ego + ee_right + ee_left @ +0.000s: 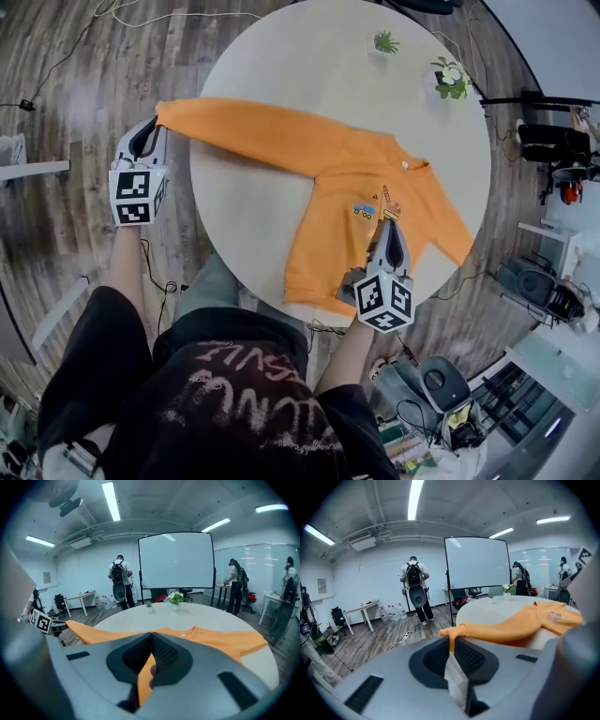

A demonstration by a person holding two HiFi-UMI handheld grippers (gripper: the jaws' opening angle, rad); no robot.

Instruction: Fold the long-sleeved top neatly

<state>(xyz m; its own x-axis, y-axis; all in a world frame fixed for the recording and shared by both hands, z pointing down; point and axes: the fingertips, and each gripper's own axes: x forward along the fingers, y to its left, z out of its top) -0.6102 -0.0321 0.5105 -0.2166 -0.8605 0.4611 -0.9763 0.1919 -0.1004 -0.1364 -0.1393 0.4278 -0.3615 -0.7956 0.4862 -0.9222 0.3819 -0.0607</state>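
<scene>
An orange long-sleeved top lies on a round pale table, one sleeve stretched out to the left past the table's edge. My left gripper is shut on that sleeve's cuff, which hangs lifted off the edge. In the left gripper view the cuff sits pinched between the jaws of the left gripper, and the sleeve runs back to the table. My right gripper is shut on a pinch of the body fabric beside the small printed picture. A strip of the orange cloth runs through the right gripper.
Two small potted plants stand at the table's far side. A whiteboard and a person with a backpack are across the room. Cables lie on the wooden floor; equipment is stacked at the right.
</scene>
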